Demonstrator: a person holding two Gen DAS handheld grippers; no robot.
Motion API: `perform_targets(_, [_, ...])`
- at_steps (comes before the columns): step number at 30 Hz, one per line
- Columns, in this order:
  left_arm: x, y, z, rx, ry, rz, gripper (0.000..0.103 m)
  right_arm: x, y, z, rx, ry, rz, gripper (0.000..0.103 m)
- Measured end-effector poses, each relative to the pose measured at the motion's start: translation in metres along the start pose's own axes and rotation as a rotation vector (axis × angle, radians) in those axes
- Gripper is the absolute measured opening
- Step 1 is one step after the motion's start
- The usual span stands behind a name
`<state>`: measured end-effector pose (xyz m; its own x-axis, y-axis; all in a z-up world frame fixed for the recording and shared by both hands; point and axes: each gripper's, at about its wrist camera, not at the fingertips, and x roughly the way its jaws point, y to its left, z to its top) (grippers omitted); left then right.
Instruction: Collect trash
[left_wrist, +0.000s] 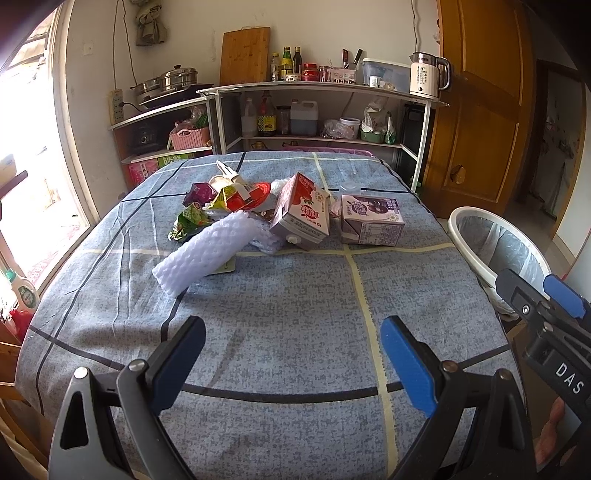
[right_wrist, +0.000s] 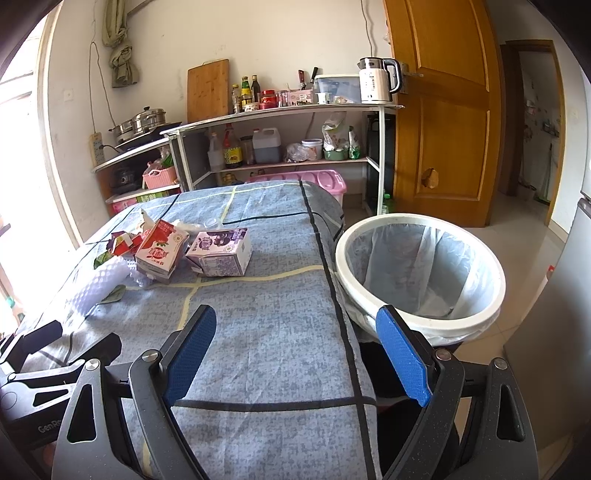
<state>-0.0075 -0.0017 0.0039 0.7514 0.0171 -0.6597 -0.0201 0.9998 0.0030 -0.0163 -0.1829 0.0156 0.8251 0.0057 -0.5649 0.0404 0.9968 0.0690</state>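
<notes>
The left hand-held gripper (left_wrist: 291, 354) hangs low over the near part of the bench (left_wrist: 295, 295), its 2 blue-padded fingers (left_wrist: 406, 369) spread wide with nothing between them. The right hand-held gripper (right_wrist: 295, 347) is just beside it, at the bench's right edge, also spread wide and empty; 1 finger lies over the cloth, the other in front of the trash bin (right_wrist: 476, 321).

Further out, the trash sits in a loose heap past the middle of the blue checked cloth. Nearest is a white foam net sleeve (left_wrist: 207, 251), lying tilted. Behind it are a green wrapper (left_wrist: 188, 221), a purple wrapper (left_wrist: 201, 194) and a red-and-white wrapper (left_wrist: 245, 197). To their right a red-and-white milk carton (left_wrist: 303, 214) leans tilted, and a purple milk carton (left_wrist: 371, 219) lies on its side just beside it.

The bin, white-rimmed and lined with a clear bag, stands off the bench's right edge, well apart from the heap.

Beyond the bench, a shelf unit (left_wrist: 321, 88) carries bottles, a kettle (left_wrist: 428, 77) and a cutting board (left_wrist: 245, 55).
</notes>
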Motion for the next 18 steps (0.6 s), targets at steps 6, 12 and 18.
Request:
perform_targets(6, [-0.0034, -0.0004, 0.0008, -0.001, -0.004, 0.001, 0.097, -0.0023, 0.0015, -0.0001, -0.004, -0.003, 0.002, 0.089])
perform_targets(12, [-0.0039, 0.0001, 0.0011, -0.002, -0.004, 0.001, 0.097, -0.0036, 0.0018, 0.0005, -0.005, -0.006, 0.001, 0.089])
perform_targets(18, [-0.0056, 0.0000, 0.0018, -0.003, -0.006, 0.002, 0.097, -0.0044, 0.0011, 0.0014, -0.005, -0.007, 0.005, 0.089])
